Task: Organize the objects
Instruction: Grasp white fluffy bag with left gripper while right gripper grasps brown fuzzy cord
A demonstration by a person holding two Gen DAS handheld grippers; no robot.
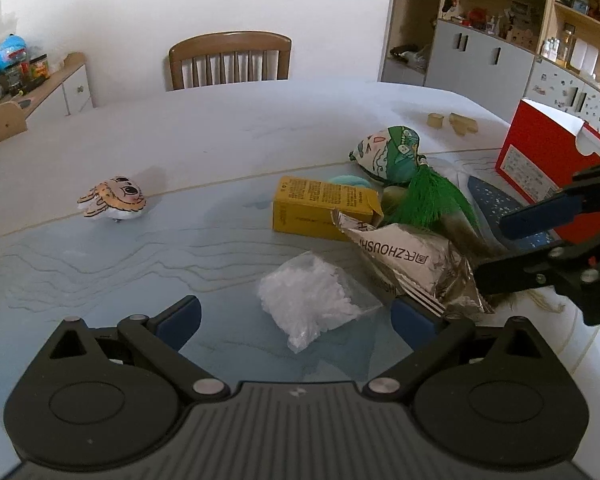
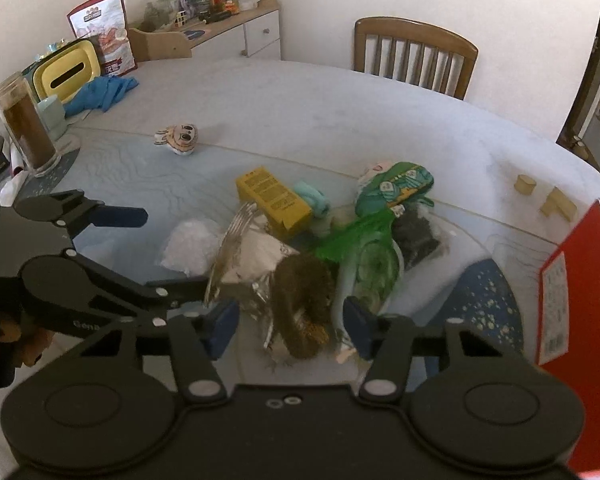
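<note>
Left tongs (image 1: 296,318) gape wide over a clear bag (image 1: 308,298); right tongs (image 2: 290,322), half-closed, straddle a brown ring (image 2: 304,304), ungripped – best squeezed squarely across it

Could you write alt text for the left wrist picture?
An open hand-held gripper hovers over a clear plastic bag of white material on a blue table mat, beside a silver foil packet and yellow cardboard box.
</note>
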